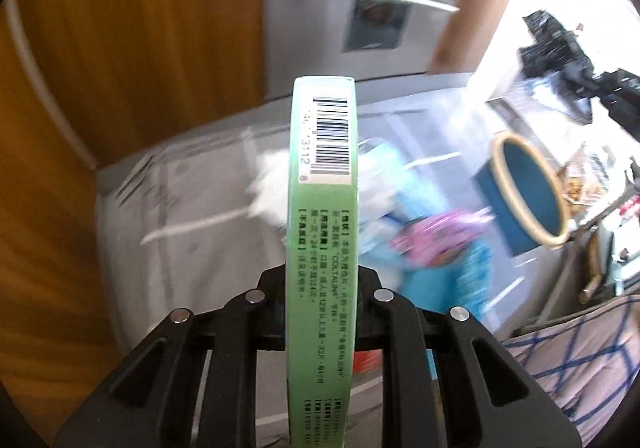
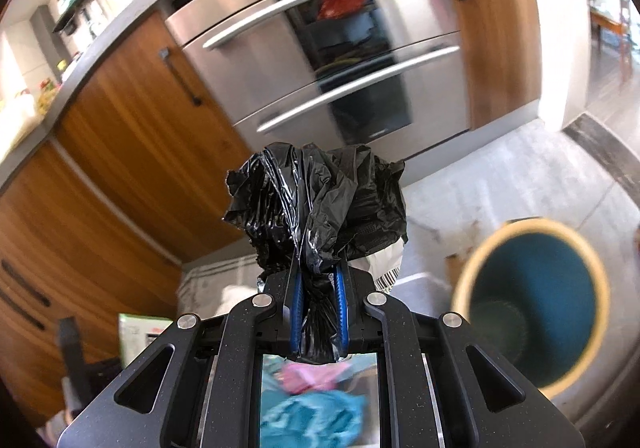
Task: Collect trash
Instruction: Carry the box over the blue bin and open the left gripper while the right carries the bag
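My left gripper [image 1: 322, 280] is shut on a flat green box [image 1: 324, 183] with a barcode, held edge-on above the grey floor. The same box shows at the lower left of the right wrist view [image 2: 138, 336]. My right gripper [image 2: 318, 280] is shut on a bunched black plastic bag [image 2: 320, 203], which stands up between the blue-padded fingers. A teal bin with a tan rim [image 1: 528, 191] stands on the floor to the right; in the right wrist view the bin [image 2: 532, 308] is at the right, its mouth facing me. Pink and teal wrappers [image 1: 440, 236] lie on the floor, blurred.
A steel oven front with bar handles [image 2: 332, 59] and wooden cabinet doors [image 2: 132, 135] stand behind. A white crumpled item [image 1: 268, 183] lies on the floor. A checked cloth [image 1: 576, 360] is at the lower right. Black gear [image 1: 560, 47] is at the far right.
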The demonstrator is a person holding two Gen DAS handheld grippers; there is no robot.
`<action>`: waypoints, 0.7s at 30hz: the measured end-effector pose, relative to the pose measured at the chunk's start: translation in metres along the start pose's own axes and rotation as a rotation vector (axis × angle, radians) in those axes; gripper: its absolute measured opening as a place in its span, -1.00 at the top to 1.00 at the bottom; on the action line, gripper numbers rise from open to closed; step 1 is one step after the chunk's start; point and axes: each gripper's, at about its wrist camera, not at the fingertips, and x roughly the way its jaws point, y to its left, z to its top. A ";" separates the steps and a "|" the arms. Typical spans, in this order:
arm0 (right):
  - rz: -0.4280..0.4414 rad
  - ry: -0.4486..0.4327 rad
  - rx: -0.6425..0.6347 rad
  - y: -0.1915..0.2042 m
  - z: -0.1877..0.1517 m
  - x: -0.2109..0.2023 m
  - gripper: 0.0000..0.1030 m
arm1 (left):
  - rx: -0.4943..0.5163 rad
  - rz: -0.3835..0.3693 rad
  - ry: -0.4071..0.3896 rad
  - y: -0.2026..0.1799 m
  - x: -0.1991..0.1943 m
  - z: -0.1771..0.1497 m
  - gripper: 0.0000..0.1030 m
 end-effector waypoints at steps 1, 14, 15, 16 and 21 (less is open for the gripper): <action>-0.017 -0.009 0.014 -0.009 0.001 -0.005 0.71 | 0.012 -0.021 -0.007 -0.012 -0.002 0.003 0.64; -0.317 0.053 0.141 -0.141 -0.020 -0.030 0.71 | 0.353 -0.355 -0.030 -0.192 0.029 0.064 0.64; -0.324 0.084 0.153 -0.150 -0.023 -0.021 0.71 | 0.376 -0.374 -0.029 -0.205 0.035 0.066 0.64; -0.319 0.123 0.187 -0.166 -0.027 -0.009 0.71 | 0.396 -0.391 -0.029 -0.217 0.036 0.063 0.64; -0.324 0.249 0.433 -0.237 -0.049 0.024 0.71 | 0.436 -0.434 0.015 -0.277 0.092 0.071 0.64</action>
